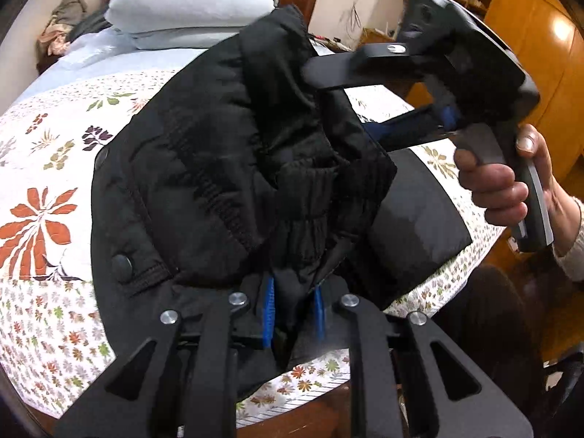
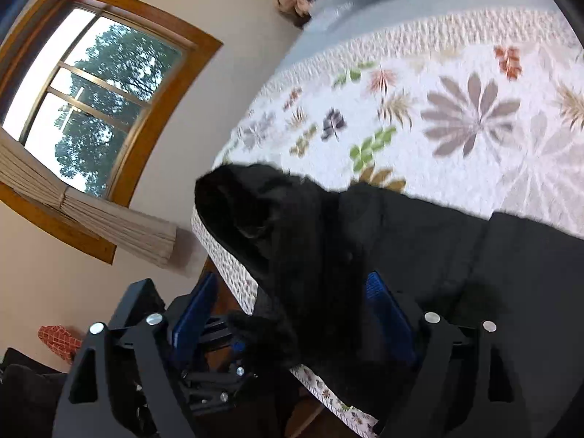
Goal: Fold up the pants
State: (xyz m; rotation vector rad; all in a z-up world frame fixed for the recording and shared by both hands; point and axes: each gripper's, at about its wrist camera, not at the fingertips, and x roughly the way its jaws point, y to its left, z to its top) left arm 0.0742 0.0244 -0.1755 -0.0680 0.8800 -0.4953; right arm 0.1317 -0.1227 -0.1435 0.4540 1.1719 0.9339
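Observation:
Black padded pants (image 1: 204,168) lie bunched on the floral quilt (image 1: 47,168) near the bed's front edge. My left gripper (image 1: 294,310) is shut on a fold of the pants by the elastic waistband, the cloth pinched between its blue pads. My right gripper (image 1: 339,104), held by a person's hand (image 1: 500,182), reaches in from the right with its fingers spread around a raised part of the cloth. In the right wrist view the right gripper (image 2: 292,310) stands open, its blue pads (image 2: 197,310) wide apart, with the pants (image 2: 438,237) hanging loosely between them over the bed edge.
Pale blue pillows (image 1: 193,3) are stacked at the head of the bed beside a heap of clothes (image 1: 62,25). A wooden cabinet (image 1: 529,36) stands to the right. A window (image 2: 98,102) with a folded blind sits in the wall beside the bed.

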